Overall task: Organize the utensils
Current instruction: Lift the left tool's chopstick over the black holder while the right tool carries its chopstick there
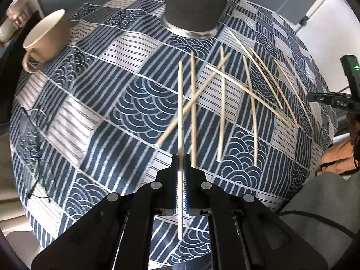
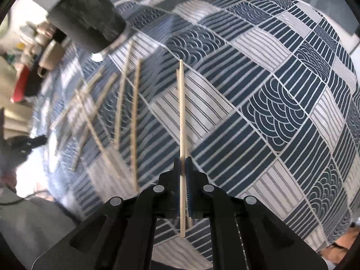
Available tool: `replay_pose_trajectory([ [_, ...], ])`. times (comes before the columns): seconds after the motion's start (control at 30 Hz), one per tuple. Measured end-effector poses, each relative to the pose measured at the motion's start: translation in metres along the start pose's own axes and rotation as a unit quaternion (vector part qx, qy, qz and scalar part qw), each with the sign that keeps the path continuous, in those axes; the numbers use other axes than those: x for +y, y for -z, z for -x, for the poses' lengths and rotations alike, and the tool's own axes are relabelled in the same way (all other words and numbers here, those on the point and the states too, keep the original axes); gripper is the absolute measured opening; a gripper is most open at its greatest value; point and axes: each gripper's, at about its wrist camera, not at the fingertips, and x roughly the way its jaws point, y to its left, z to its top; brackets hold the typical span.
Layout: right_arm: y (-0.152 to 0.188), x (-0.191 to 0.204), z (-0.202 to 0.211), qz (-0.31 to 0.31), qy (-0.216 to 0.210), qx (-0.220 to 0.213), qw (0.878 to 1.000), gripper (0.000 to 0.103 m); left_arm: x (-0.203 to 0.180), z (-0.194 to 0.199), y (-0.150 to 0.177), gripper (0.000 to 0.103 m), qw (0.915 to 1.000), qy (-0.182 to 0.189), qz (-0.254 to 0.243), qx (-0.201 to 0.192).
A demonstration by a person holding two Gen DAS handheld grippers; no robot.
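Two grippers each pinch one chopstick. In the left wrist view, the left gripper point(image 1: 180, 157) sits at the lower centre of the frame, its jaws pressed together on a pale chopstick point(image 1: 180, 103) that runs straight up the middle of the picture, its lower end sticking out below the pads. Just right of it and beyond, loose chopsticks point(image 1: 222, 103) lie scattered and crossing on the blue-and-white patterned tablecloth point(image 1: 94, 103), spreading toward the right of the frame. At top centre stands a dark grey cylindrical holder point(image 1: 193, 2) with a shiny metal base rim. A cream mug point(image 1: 46, 36) sits at the upper left, near the cloth's edge. A small part of another black device shows at the right edge.

In the right wrist view, the right gripper point(image 2: 182, 159) is likewise at lower centre, jaws clamped on a single wooden chopstick point(image 2: 182, 112) pointing up the frame. The remaining sticks point(image 2: 135, 123) lie blurred to its left on the cloth, and the holder appears at upper left.
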Motion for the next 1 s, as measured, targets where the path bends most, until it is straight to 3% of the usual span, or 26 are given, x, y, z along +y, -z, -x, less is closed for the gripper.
replay_pose_trajectory([
  [0.23, -0.033, 0.036, 0.029, 0.03, -0.063, -0.061, 0.996, 0.005, 0.003, 0.027, -0.02, 0.005, 0.9992, -0.005, 0.008, -0.04],
  [0.67, -0.102, 0.103, 0.076, 0.126, -0.107, -0.155, 0.974, 0.005, -0.004, 0.099, -0.097, 0.005, 0.9884, -0.045, -0.016, -0.144],
  [1.0, -0.156, 0.134, 0.095, 0.155, -0.135, -0.196, 0.959, 0.005, -0.025, 0.125, -0.158, 0.005, 0.9794, -0.059, -0.035, -0.19],
])
